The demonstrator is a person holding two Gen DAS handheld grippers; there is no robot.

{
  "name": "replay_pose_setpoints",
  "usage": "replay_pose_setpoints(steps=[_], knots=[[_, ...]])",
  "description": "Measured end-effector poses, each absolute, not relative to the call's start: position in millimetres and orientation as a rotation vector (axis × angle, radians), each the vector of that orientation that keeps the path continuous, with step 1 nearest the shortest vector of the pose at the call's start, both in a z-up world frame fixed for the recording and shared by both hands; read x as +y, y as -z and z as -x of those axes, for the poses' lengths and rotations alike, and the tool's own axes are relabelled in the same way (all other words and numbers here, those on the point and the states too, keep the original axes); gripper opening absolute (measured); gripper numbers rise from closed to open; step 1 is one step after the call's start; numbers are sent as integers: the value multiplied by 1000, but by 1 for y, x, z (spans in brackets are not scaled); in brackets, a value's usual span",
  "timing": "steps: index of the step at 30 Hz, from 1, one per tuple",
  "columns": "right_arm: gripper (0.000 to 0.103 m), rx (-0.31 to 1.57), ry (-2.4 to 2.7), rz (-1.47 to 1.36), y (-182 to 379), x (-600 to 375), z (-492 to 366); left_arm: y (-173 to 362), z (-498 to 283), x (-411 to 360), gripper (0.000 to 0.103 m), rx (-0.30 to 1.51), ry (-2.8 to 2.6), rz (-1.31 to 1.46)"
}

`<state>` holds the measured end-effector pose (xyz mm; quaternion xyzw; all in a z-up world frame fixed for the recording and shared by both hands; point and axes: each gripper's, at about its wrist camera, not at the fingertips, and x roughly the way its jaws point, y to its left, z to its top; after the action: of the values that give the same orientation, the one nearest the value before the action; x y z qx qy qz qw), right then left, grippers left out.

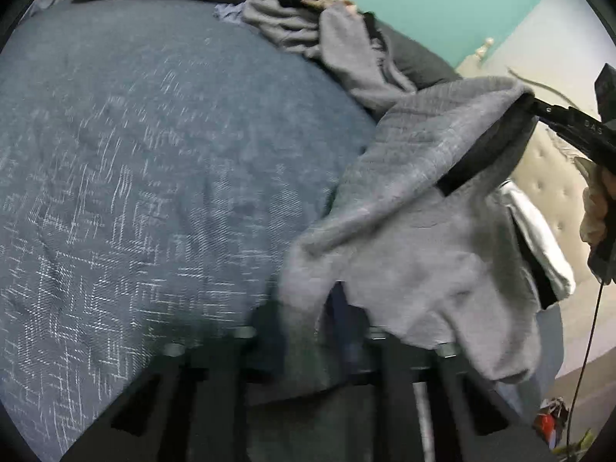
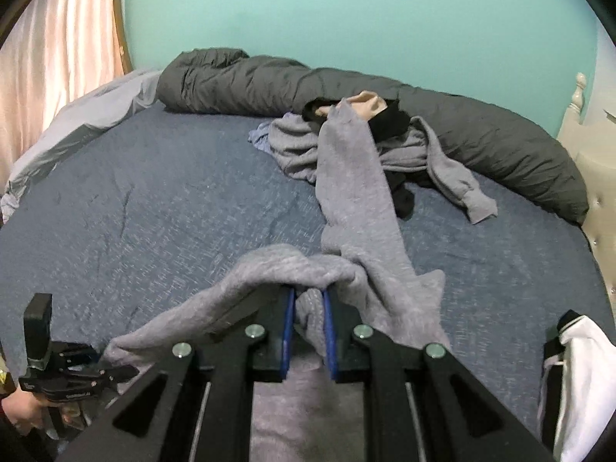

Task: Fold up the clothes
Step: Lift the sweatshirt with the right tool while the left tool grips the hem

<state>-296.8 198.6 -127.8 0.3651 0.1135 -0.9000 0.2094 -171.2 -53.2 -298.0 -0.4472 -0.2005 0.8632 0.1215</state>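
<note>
A grey pair of sweatpants is held up over the blue bedcover, one leg trailing back to the clothes pile. My right gripper is shut on a bunched fold of the grey fabric between its blue pads. In the left wrist view the right gripper pinches the garment's upper corner, beside a dark band. My left gripper grips the other edge low on the left, held by a hand. In its own blurred view the left gripper has the grey sweatpants draped over and between its fingers.
A pile of grey, black and beige clothes lies at the back of the bed against a rolled dark grey duvet. A white and black garment hangs at the right. A tufted headboard is on the right, a curtain on the left.
</note>
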Motion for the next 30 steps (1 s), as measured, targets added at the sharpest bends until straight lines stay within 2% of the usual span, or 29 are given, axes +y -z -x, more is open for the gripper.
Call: replay_pose_setpoints(steps=[1, 8, 19, 30], knots=[[13, 311, 2507, -1007, 123, 201, 294, 289, 167, -51, 10, -568, -2525, 1282], [12, 265, 2607, -885, 63, 226, 259, 206, 142, -42, 7, -379, -2602, 1124], [12, 165, 2693, -581, -81, 257, 176, -13, 89, -46, 6, -32, -2826, 819], [11, 93, 2751, -335, -215, 280, 101, -204, 36, -31, 6, 122, -2969, 516]])
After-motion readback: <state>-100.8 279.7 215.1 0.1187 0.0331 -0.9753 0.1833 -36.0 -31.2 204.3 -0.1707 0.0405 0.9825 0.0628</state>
